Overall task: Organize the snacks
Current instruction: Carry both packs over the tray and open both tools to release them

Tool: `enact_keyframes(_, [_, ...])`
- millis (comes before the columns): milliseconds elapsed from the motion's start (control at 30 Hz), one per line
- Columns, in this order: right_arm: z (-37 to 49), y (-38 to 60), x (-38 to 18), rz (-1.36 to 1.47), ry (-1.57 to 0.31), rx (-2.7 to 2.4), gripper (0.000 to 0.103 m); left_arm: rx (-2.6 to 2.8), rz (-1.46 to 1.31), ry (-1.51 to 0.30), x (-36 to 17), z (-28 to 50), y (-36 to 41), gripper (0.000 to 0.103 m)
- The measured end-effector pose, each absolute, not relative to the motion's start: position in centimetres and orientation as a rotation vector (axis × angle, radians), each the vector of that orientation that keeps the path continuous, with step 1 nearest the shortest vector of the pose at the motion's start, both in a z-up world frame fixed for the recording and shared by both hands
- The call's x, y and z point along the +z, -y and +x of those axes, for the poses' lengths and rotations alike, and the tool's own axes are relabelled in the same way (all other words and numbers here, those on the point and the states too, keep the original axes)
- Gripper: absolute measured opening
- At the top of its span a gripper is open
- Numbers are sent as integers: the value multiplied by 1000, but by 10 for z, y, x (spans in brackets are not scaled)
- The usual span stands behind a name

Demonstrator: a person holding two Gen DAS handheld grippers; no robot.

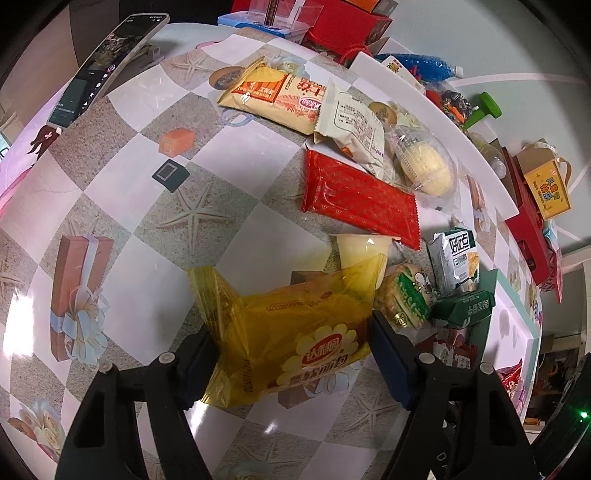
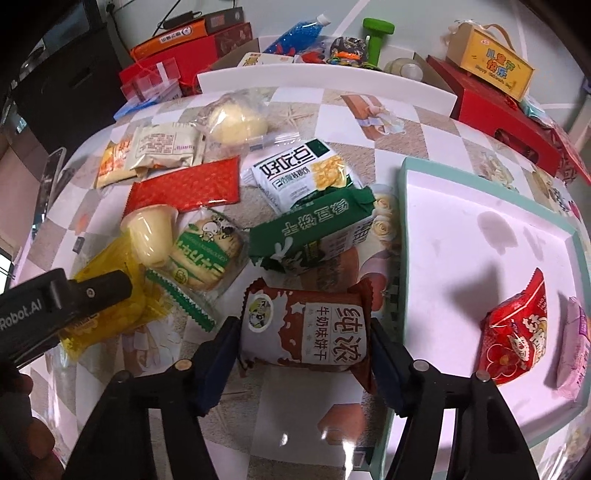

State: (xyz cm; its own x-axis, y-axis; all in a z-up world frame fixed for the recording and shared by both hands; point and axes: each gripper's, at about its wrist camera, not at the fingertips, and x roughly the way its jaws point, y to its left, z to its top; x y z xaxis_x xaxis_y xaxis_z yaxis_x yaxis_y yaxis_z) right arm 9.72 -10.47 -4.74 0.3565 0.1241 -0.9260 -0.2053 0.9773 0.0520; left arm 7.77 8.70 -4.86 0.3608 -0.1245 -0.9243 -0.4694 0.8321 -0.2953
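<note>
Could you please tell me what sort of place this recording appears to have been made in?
Probably a home, at a dining or living-room table with a patterned oilcloth. Packaged snacks such as the brown biscuit packet cover it, gift boxes like the yellow carry box crowd its far edge, and a green dumbbell lies nearby.

Brown packet [image 2: 308, 328] between my fingers: "牛奶味饼干". White-green packet [image 2: 299, 173], centre: "好吃点". My other gripper's body [image 2: 33, 317], lower left: "Robot.AI".
</note>
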Motion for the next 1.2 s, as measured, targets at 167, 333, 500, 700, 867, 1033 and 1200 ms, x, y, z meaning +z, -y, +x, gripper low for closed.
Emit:
enact_keyframes(167, [93, 105, -38, -70, -1164, 221, 68, 236, -590, -1171, -40, 73, -89, 77])
enact_keyframes(333, [91, 107, -23, -51, -1124, 230, 67, 228, -602, -1140, -29, 68, -91, 77])
enact_keyframes(500, [87, 114, -6, -14, -1067, 227, 67, 214, -594, -1083, -11, 64, -88, 77])
enact_keyframes(700, [90, 128, 0, 36, -1055, 214, 67, 187, -597, -1050, -3, 64, -84, 77])
enact_keyframes(867, [96, 159, 13, 106, -1010, 168, 67, 145, -581, -1015, 6, 70, -71, 77])
enact_keyframes(1033, [102, 193, 22, 160, -975, 99, 67, 88, -526, -987, 17, 84, -46, 77])
enact_keyframes(1200, [106, 239, 31, 214, -920, -8, 67, -3, -457, -1005, 21, 102, -6, 77])
